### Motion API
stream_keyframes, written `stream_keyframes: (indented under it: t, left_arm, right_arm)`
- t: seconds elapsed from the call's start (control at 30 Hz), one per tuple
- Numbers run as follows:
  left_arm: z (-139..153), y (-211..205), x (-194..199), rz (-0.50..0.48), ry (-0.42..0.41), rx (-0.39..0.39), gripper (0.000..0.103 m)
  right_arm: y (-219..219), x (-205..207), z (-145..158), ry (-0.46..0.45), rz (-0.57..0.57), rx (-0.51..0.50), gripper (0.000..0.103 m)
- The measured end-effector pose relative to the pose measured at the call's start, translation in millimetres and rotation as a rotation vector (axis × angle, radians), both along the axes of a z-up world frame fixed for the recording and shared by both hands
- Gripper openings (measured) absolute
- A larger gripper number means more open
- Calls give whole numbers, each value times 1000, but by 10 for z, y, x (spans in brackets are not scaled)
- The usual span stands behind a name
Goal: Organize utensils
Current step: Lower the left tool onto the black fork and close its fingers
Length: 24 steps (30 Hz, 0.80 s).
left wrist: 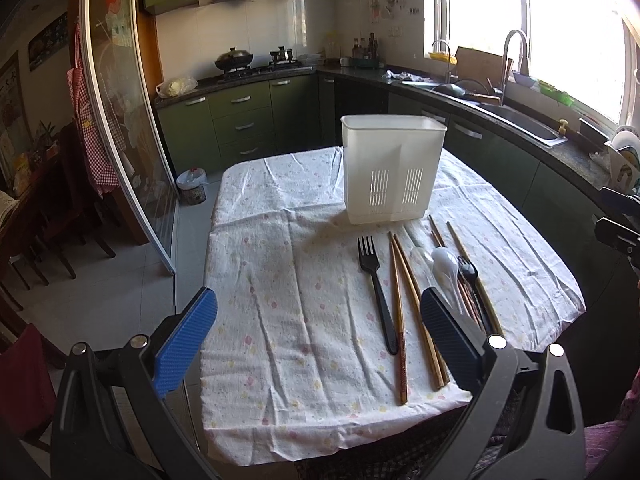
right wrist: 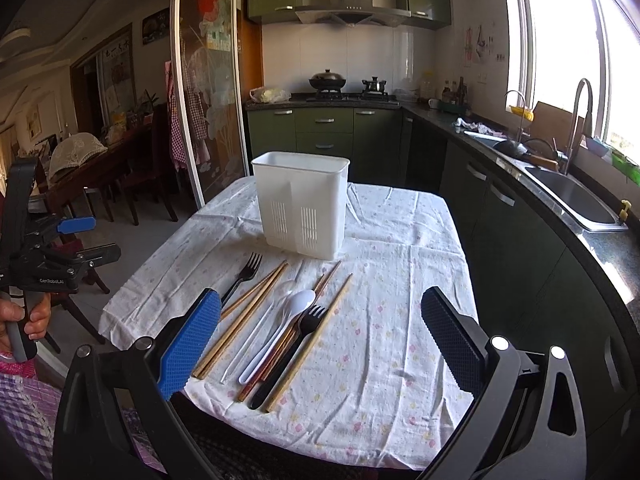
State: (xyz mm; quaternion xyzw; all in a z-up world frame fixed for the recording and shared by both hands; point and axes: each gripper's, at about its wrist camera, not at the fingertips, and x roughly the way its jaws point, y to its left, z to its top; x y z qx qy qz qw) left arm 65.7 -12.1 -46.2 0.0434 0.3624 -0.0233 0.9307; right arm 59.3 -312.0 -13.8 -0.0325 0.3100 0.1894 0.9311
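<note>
Left tongs (left wrist: 318, 330), right tongs (right wrist: 320, 334): black frames, blue ribbed pads, silver screws.

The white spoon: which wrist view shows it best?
The right wrist view. There the white spoon lies unobstructed, bowl to handle, among the chopsticks. In the left wrist view only its bowl shows clearly; the left tool's finger covers the handle end.

The left tongs (left wrist: 318, 328) are hanging wide apart over the near edge of the bench (left wrist: 280, 280), gripping nothing. A white caddy (left wrist: 392, 168) is standing upright farther back. In front of it, a black fork (left wrist: 376, 296), chopsticks (left wrist: 404, 308) and a white spoon (left wrist: 446, 266) are lying side by side.
</note>
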Motion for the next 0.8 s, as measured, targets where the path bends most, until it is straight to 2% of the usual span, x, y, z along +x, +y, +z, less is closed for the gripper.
stream_keyframes:
  t: [0.13,0.33,0.4,0.5,0.57,0.63,0.7,0.8]
  left_arm:
    - [-273,-43,426,7,158,5,96]
    - [-562,-93,939,-30,328,-116,96]
    - [-609,-160,1086,-40,356,-130,96]
    - [-630,-274,1242,-44,372,-104,95]
    - [-650,-353,1329,-49,384,-84,90]
    - [-684,-404,1408,-49,408,-78,78]
    - [-735,-434,1475,-46,436,-73,73]
    - [-840,-457,1552,-37,474,-66,61]
  right_arm:
    - [42,432,-194,169,20,23,99]
    - [93,908,-467,327,25,48,99]
    - [95,1020,-525,372,30,74,99]
    - [104,1137,-589,407,28,89,98]
    - [118,1193,-627,425,28,88,94]
    - [118,1222,-649,435,23,88,83]
    - [105,1251,-668,440,11,91,72]
    - [100,1268,-692,449,-1,75,63]
